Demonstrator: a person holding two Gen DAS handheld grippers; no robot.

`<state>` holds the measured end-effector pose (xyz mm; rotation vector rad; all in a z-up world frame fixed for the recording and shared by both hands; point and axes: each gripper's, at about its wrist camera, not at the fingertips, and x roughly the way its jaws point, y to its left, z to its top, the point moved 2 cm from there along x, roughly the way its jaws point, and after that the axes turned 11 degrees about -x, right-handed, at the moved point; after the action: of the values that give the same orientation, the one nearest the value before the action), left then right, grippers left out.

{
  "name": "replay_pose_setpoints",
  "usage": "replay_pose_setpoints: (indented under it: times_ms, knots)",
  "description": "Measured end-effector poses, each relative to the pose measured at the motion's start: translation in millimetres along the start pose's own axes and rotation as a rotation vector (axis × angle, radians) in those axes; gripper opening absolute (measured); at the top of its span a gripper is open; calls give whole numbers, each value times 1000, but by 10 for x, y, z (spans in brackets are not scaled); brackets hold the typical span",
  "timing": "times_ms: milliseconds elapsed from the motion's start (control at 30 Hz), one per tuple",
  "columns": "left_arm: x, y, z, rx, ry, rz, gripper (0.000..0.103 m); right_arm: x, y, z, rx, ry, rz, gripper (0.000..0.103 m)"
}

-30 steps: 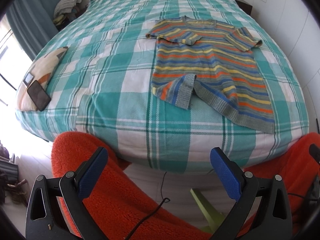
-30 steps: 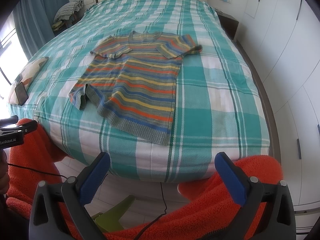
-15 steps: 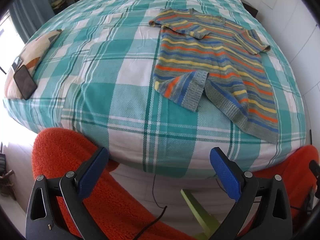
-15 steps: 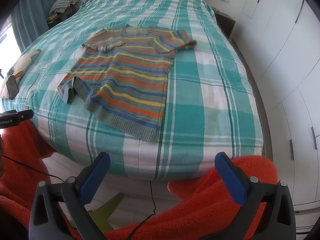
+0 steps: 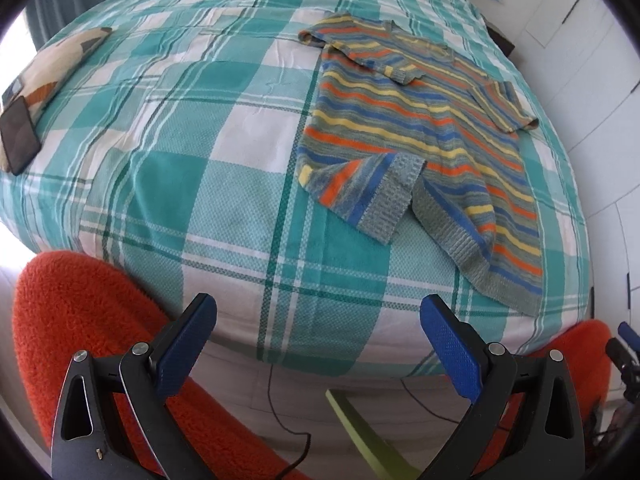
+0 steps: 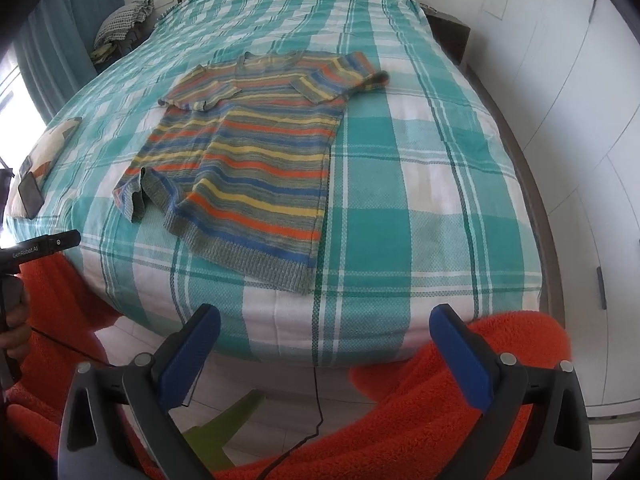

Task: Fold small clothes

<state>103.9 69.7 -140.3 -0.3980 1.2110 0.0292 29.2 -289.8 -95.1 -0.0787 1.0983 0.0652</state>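
Sweater (image 6: pixel 248 164): orange, yellow, blue, grey-green stripes; grey ribbed hem. Bedspread (image 6: pixel 420 168): teal-and-white plaid, dark green lines. Gripper pads (image 5: pixel 186 346): blue, on black frames. Fleece trousers (image 6: pixel 460 412): bright orange. Phone (image 5: pixel 18 136): black.

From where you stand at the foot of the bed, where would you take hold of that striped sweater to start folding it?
I would likely grip the striped sweater at its ribbed hem, coming in low from the foot of the bed. That edge lies nearest, flat and straight. The left gripper could take the flipped corner; the right gripper the other hem corner.
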Motion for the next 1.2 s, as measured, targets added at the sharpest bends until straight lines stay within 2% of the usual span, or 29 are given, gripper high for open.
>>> replay_pose_setpoints:
  times_ms: [67, 167, 233, 300, 367, 400, 433, 467, 500, 533, 567, 667, 767, 833, 900, 967, 1033, 1100, 1133, 1167, 1200]
  knots:
    - [146, 125, 101, -83, 26, -83, 102, 105, -221, -31, 130, 2, 135, 103]
    - [364, 166, 217, -146, 40, -168, 101, 354, -489, -82, 333, 6, 330, 103]
    - [515, 103, 296, -168, 52, -201, 100, 567, -611, -105, 439, 25, 407, 103]
    - [640, 5, 376, -175, 51, -239, 96, 794, -649, -92, 495, 37, 474, 97]
    - [779, -94, 435, -184, 60, -259, 71, 1039, -638, -59, 513, 45, 514, 80]
    - [849, -137, 451, -184, 66, -267, 64, 1194, -604, -42, 517, 70, 530, 75]
    - [900, -183, 458, -176, 64, -255, 43, 1323, -551, -33, 519, 95, 546, 69]
    - [942, -219, 473, -154, 63, -227, 11, 1443, -460, -16, 504, 122, 578, 63]
    - [944, -250, 474, -127, 79, -216, 7, 1509, -356, 11, 471, 131, 613, 55]
    - [900, -262, 474, -109, 89, -233, 7, 1544, -254, 50, 418, 134, 633, 24]
    - [817, -259, 471, -80, 97, -249, 6, 1550, -195, 69, 369, 145, 612, 7]
    - [425, -170, 432, 95, 98, -191, 6, 1320, -248, 104, 312, 140, 568, 6]
    - [125, -30, 327, 284, 97, -43, 2, 987, -401, 116, 251, 128, 476, 6]
    - [126, 9, 272, 345, 112, 21, 2, 924, -452, 148, 228, 127, 448, 6]
    - [284, -22, 278, 370, 103, 44, 2, 1055, -437, 207, 214, 128, 445, 6]
    - [478, -37, 268, 356, 109, 36, 3, 1276, -402, 211, 217, 140, 464, 7]
    - [603, 2, 269, 319, 120, 51, 8, 1446, -385, 181, 227, 178, 457, 12]
    - [571, 69, 250, 278, 113, 44, 28, 1455, -409, 128, 260, 184, 479, 30]
    - [515, 105, 252, 257, 98, 10, 55, 1412, -441, 98, 279, 168, 504, 54]
    - [449, 143, 265, 231, 69, -23, 77, 1366, -464, 91, 294, 148, 515, 75]
    - [402, 170, 283, 206, 37, -42, 83, 1309, -516, 52, 306, 118, 516, 78]
